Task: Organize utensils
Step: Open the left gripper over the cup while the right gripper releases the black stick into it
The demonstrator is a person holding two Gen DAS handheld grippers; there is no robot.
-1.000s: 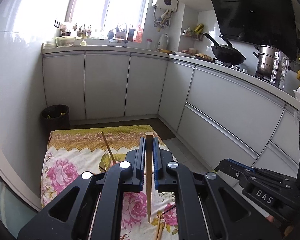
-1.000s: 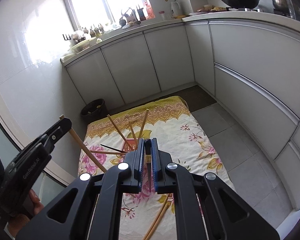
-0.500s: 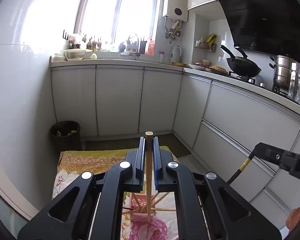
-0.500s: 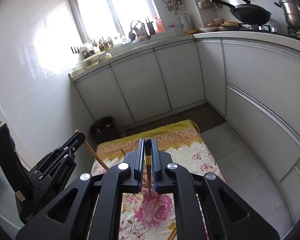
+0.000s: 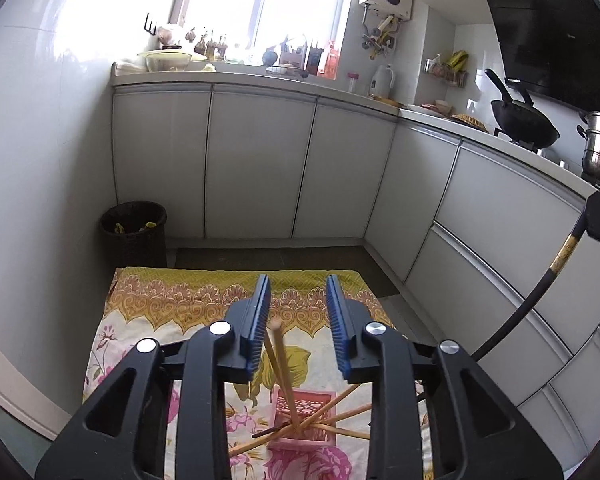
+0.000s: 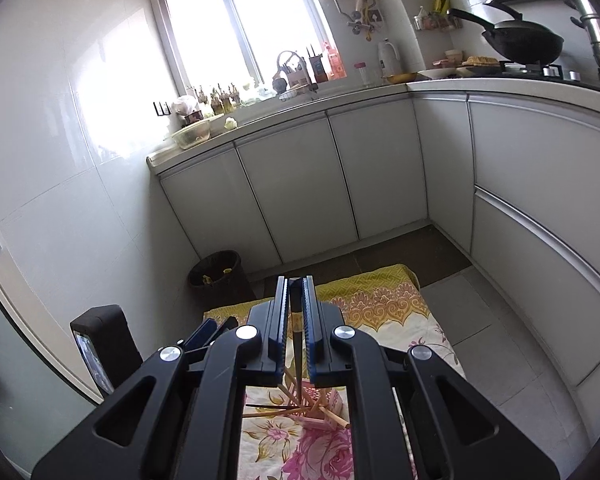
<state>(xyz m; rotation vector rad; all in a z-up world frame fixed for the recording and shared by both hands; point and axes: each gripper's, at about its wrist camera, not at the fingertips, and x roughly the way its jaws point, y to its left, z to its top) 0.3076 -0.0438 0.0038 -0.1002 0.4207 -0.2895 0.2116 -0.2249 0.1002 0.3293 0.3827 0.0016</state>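
Floor (image 6: 500, 320) of grey tile, carrying a floral cloth (image 5: 140, 320) with yellow patterned border and pink roses. On the cloth: a small pink perforated basket (image 5: 306, 420) with wooden chopsticks (image 5: 352, 414) lying in and across it, splayed several ways. One wooden chopstick (image 5: 282, 364) stands tilted in the basket, its top between the left gripper (image 5: 298, 312) fingers, which have just been opening and now stand spread, their blue pads clear of it on the right side; whether the left pad touches it I cannot tell. Right gripper (image 6: 296, 312) fingers pressed together, pinching a dark chopstick (image 6: 297, 344) that points down toward the basket. Surroundings: white cabinet fronts (image 5: 260, 168) on two walls, dark wastebasket (image 5: 134, 232) in the corner beside the cloth, bright window (image 6: 240, 28) above a cluttered counter, black wok (image 6: 520, 46) on the stove.
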